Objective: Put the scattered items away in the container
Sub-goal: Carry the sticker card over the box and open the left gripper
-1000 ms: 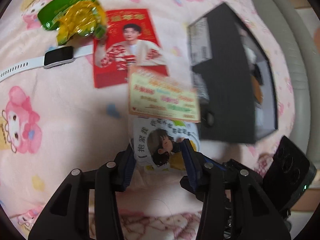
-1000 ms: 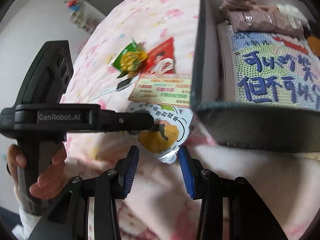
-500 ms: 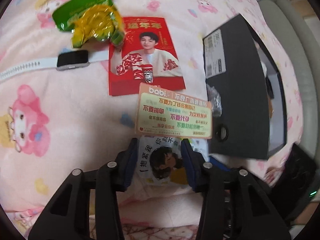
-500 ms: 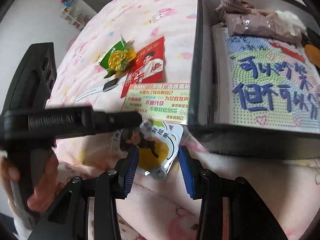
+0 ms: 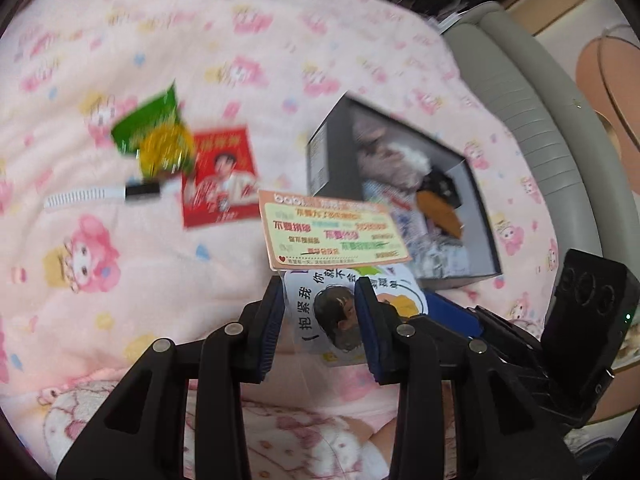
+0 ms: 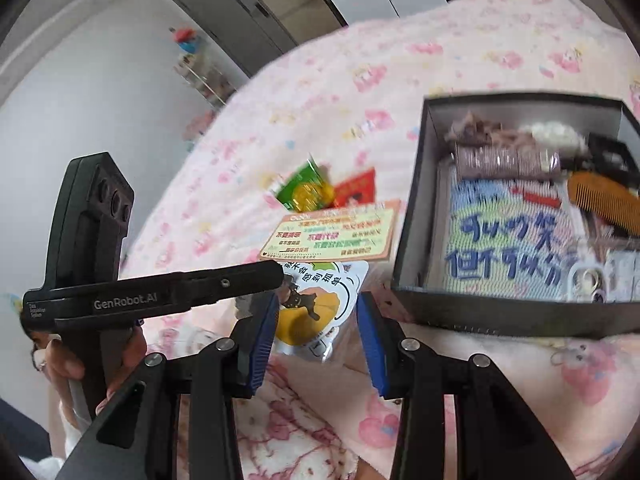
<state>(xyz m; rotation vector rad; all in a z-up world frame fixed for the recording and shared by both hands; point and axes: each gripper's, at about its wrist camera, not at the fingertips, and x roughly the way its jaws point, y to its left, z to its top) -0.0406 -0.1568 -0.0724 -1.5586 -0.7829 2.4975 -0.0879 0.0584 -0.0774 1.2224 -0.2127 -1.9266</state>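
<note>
Jaws of the left gripper have just been closing and now clamp the white cartoon sticker pack from both sides, lifted clear of the pink bed cover. An orange-rimmed card with green and red text sits at the pack's far edge, raised with it; whether it's attached, cannot tell. Right gripper jaws stand apart, the same pack's lower end between them; pads not visibly pressing on it. Left tool body crosses the right wrist view from the left, a hand wrapped round its handle.

Black box, the container, sits open on the bed just right of the lifted pack. Inside: a knitted panel with blue characters, a brown comb, a brownish wrapped bundle, something white and fluffy.

Left out on the cover, well left of the box: green and gold snack packet, red photo card touching it, white-strapped smartwatch just beside both. Left view is motion-blurred.
</note>
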